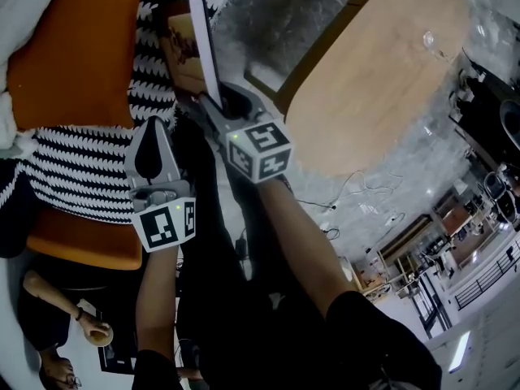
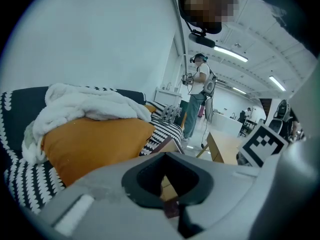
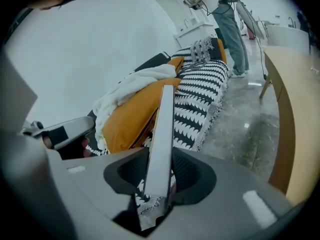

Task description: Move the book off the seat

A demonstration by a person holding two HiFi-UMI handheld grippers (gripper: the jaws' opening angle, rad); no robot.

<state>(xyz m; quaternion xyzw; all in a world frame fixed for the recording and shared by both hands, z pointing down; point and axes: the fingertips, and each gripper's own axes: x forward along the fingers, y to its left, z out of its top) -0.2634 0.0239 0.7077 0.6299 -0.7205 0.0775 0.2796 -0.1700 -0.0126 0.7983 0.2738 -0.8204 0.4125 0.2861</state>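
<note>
- The head view alone shows both tools together. The right tool clamps the near edge of the book. The left tool lies just beside it and does not touch the book.
- The right gripper view shows the grip itself. The jaws of the right tool press on both faces of the book, set narrow at the book's thickness. The book stands on edge, its white page edge facing the camera.
- The left gripper view shows the left tool with its jaws together and nothing between them.
- The left gripper view also shows a white blanket heaped on the orange cushion. The head view shows only the flat face of that cushion.
- Book position: in the right tool, over the front part of the patterned throw, beside the cushion. No view shows whether its far end touches the throw.
- Edges: the fringed edge of the throw meets the grey floor. The rounded edge of the wooden bench runs along the other side of that floor.
- Open room: a strip of floor lies between the throw and the bench, to the right of the book.
</note>
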